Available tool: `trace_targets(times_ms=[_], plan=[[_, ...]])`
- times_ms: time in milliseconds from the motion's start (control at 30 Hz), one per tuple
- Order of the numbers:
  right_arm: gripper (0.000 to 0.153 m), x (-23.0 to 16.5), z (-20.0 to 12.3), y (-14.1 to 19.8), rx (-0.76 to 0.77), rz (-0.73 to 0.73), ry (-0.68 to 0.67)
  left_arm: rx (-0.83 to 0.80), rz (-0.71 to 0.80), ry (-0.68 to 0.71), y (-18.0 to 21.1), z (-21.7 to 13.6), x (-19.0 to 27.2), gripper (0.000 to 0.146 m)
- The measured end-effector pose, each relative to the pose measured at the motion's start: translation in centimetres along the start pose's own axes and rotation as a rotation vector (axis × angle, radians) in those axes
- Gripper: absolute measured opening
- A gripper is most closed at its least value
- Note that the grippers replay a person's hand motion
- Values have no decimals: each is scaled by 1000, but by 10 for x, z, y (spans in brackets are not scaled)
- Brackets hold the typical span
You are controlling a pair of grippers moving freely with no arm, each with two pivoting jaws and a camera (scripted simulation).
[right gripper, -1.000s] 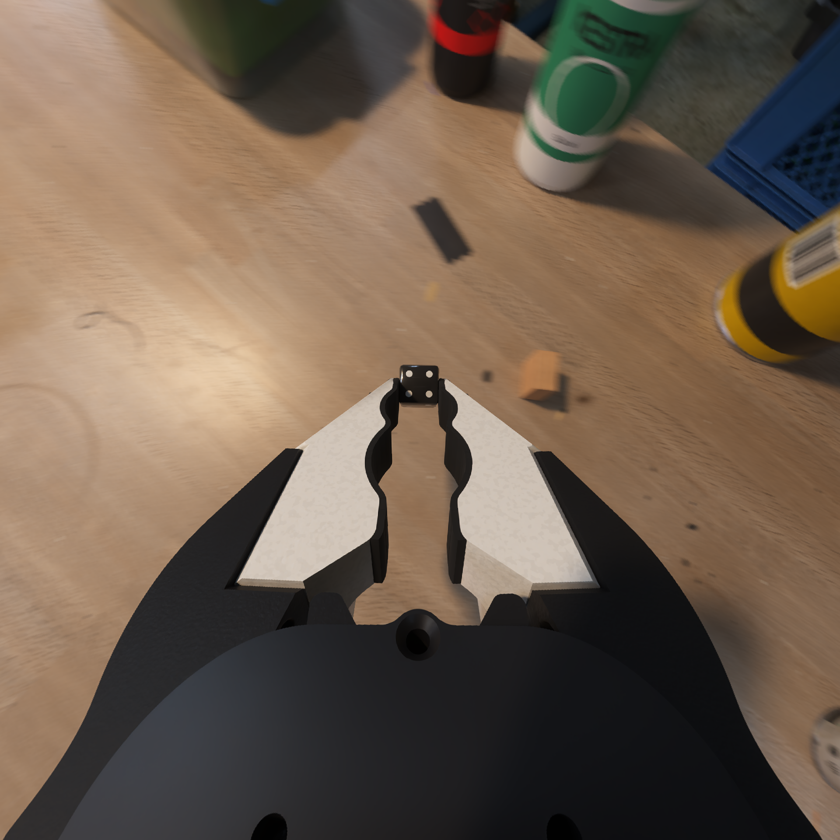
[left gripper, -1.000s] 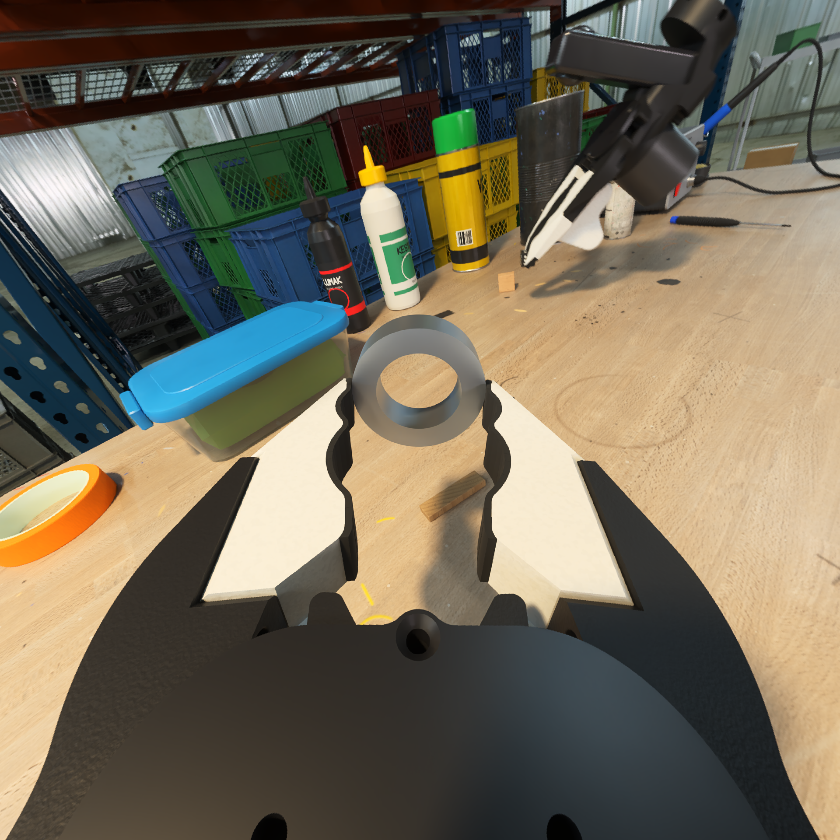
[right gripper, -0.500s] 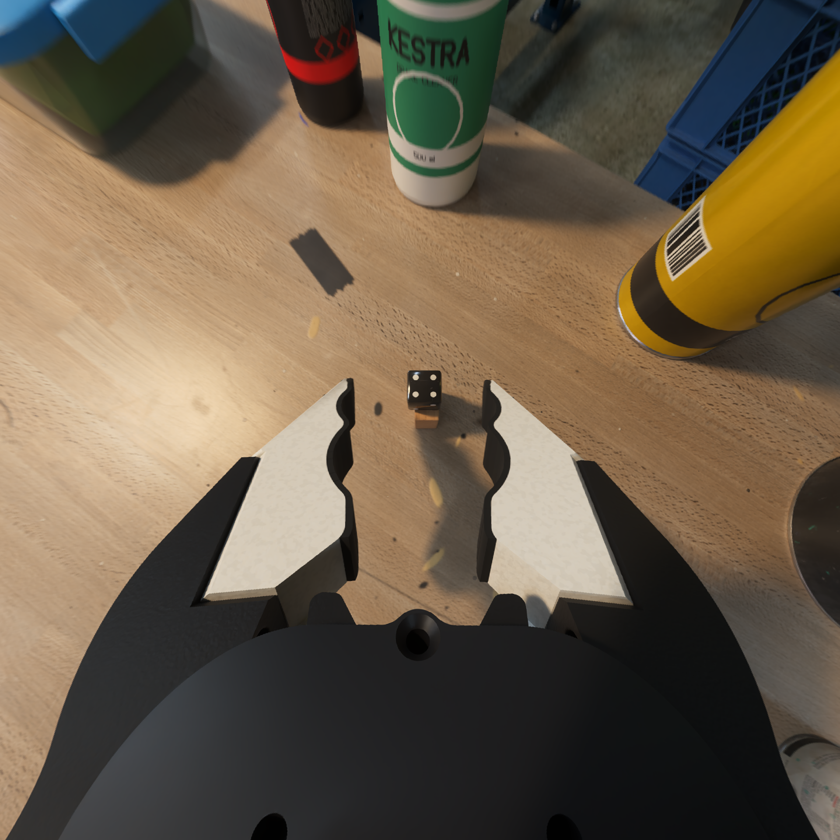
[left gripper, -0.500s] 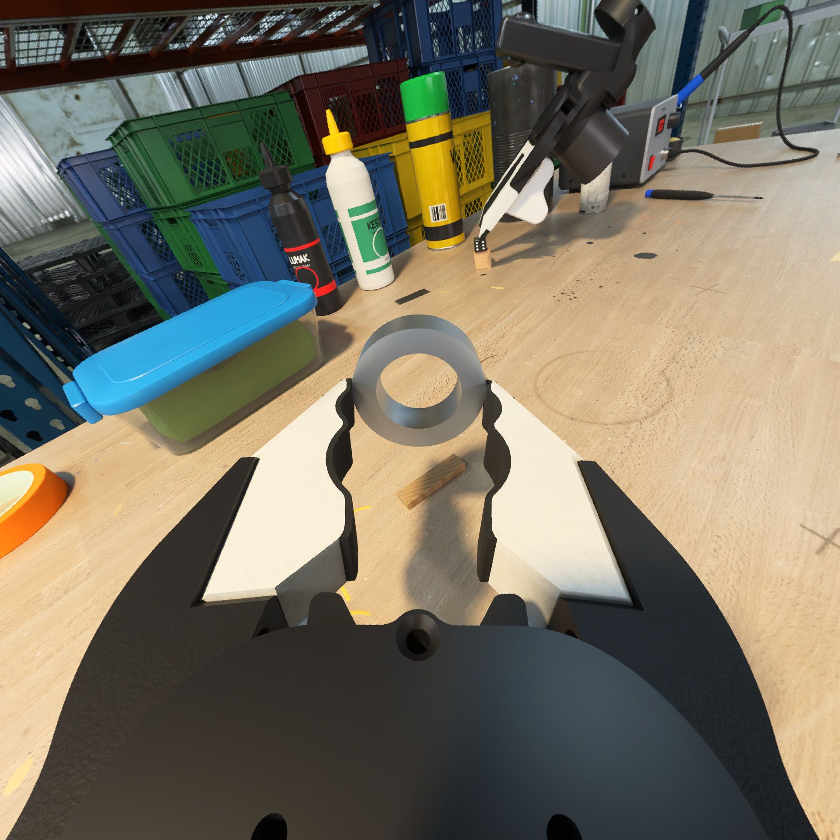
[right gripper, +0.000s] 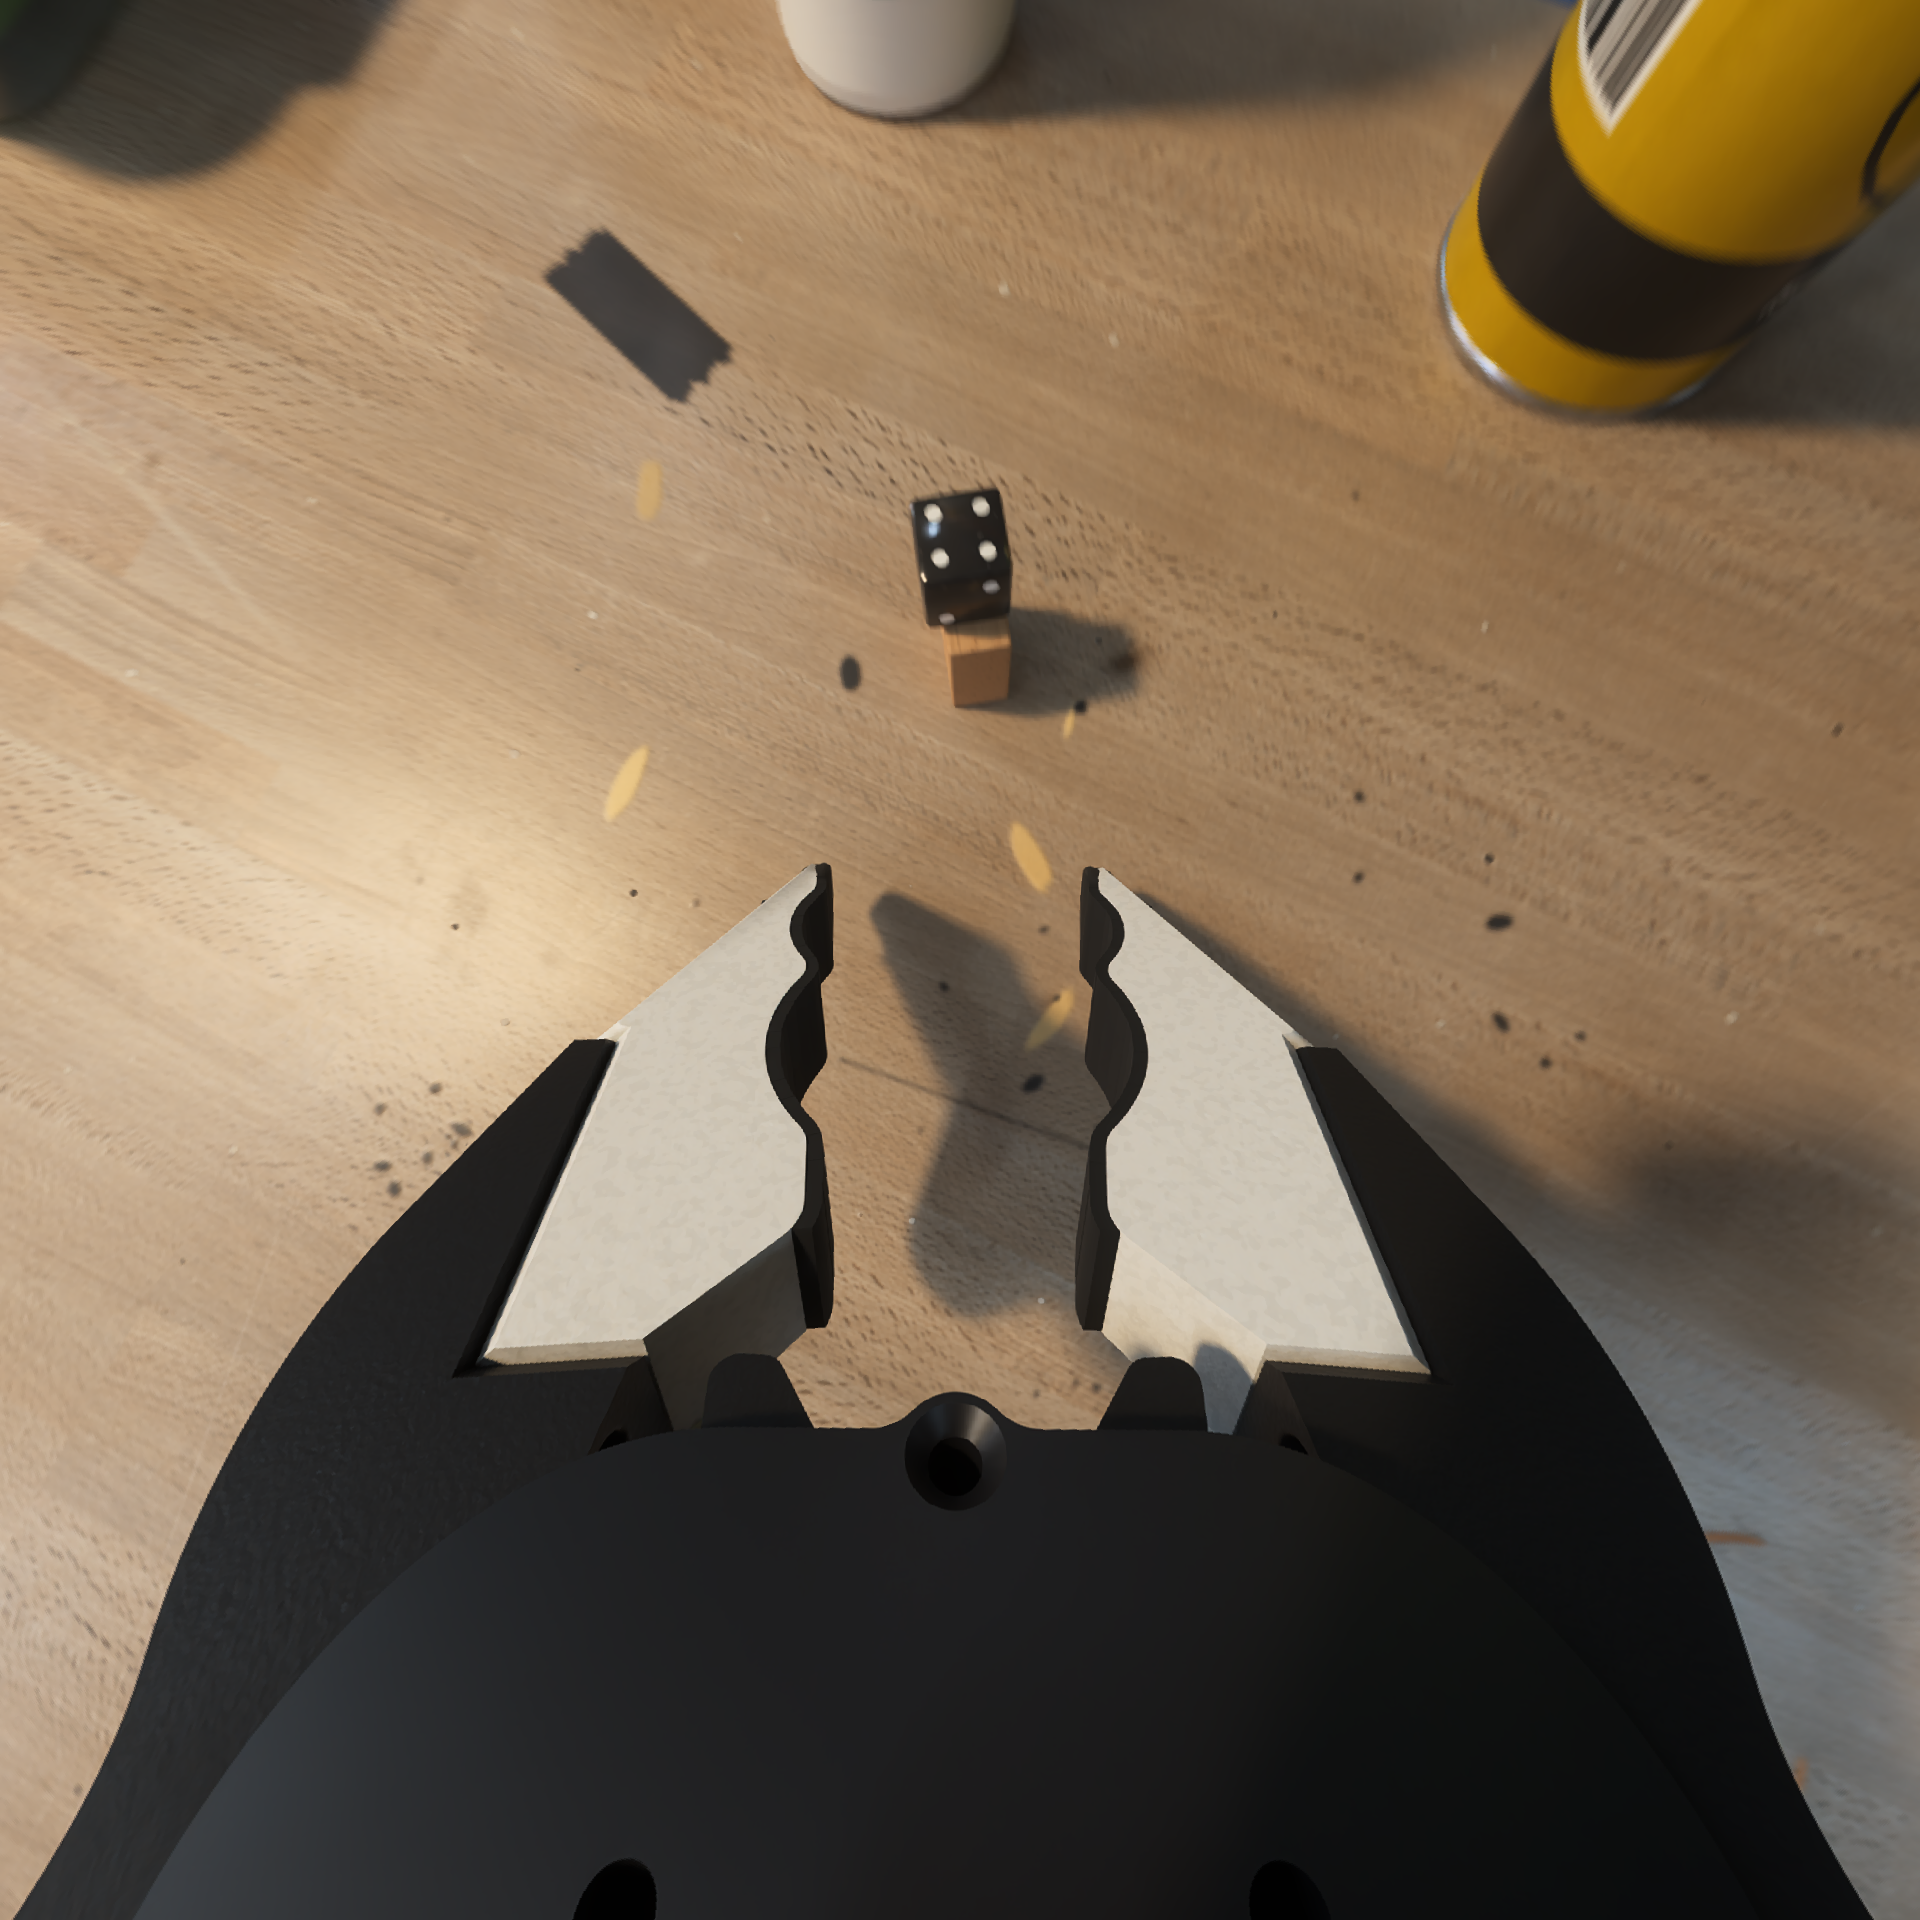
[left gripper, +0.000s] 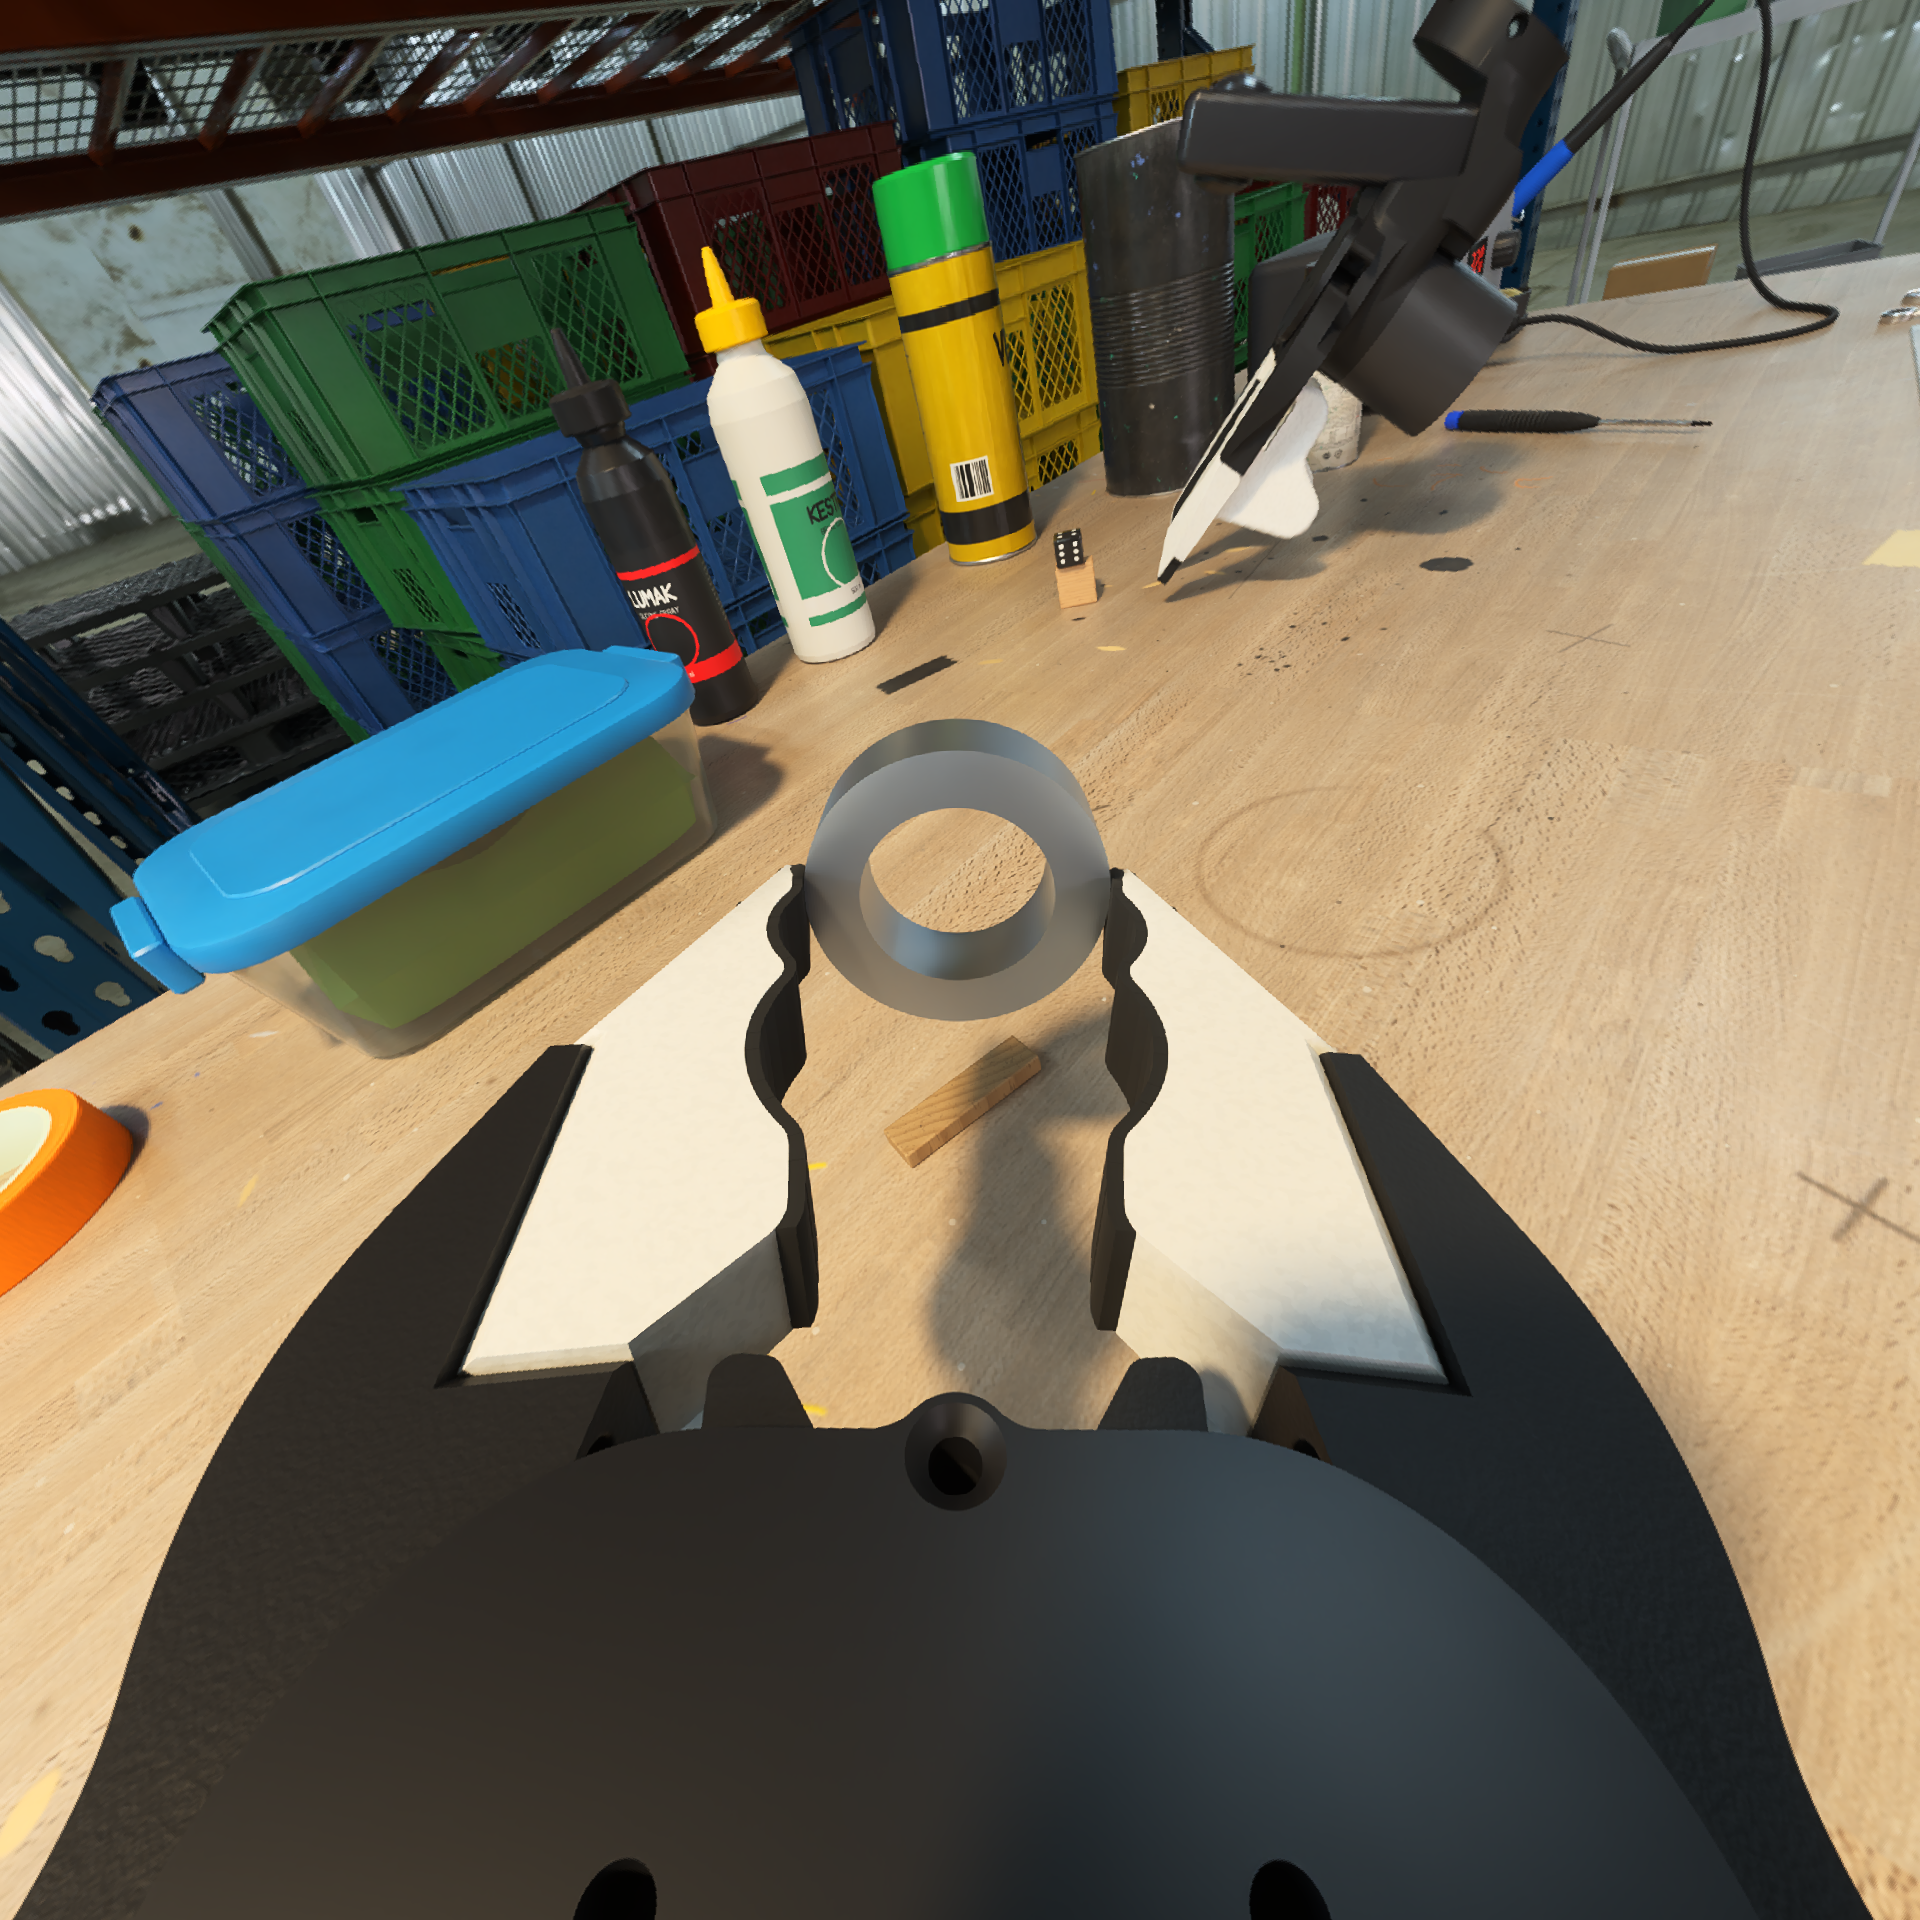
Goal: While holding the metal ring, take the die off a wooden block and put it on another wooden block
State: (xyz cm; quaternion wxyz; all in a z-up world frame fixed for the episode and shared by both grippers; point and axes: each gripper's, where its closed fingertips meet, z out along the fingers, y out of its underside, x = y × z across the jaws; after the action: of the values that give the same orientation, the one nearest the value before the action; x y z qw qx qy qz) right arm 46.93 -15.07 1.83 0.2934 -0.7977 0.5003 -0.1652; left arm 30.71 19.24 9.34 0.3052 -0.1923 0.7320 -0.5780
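Observation:
My left gripper [left gripper: 956, 883] is shut on the grey metal ring [left gripper: 956, 868] and holds it above the workbench. Below it lies a flat wooden block [left gripper: 961, 1101]. A black die [right gripper: 961, 556] with white dots sits on a small upright wooden block [right gripper: 979, 665]; both also show far off in the left wrist view, the die [left gripper: 1068, 548] on the block [left gripper: 1075, 584]. My right gripper [right gripper: 956, 873] is open and empty, above and short of the die. In the left wrist view it [left gripper: 1174, 561] hovers to the right of the die.
A yellow spray can [left gripper: 951, 364], white glue bottle [left gripper: 790, 478], black bottle [left gripper: 649, 551] and dark metal cylinder [left gripper: 1158, 312] stand along the back edge before stacked crates. A blue-lidded box [left gripper: 416, 831] and orange tape roll [left gripper: 52, 1174] sit left. A screwdriver [left gripper: 1558, 421] lies right.
My right gripper opened, left the die on the small block, and has drawn back and up from it. My left gripper keeps the ring; its view shifted slightly.

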Motion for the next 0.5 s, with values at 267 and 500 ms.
trace_targets(times_ms=[267, 500], plan=[[28, 6, 12, 2, -29, 70, 62, 9, 5, 2, -3, -2, 1, 57], [4, 1, 12, 2, -33, 44, 81, 15, 25, 15, -7, -2, 8, 57]])
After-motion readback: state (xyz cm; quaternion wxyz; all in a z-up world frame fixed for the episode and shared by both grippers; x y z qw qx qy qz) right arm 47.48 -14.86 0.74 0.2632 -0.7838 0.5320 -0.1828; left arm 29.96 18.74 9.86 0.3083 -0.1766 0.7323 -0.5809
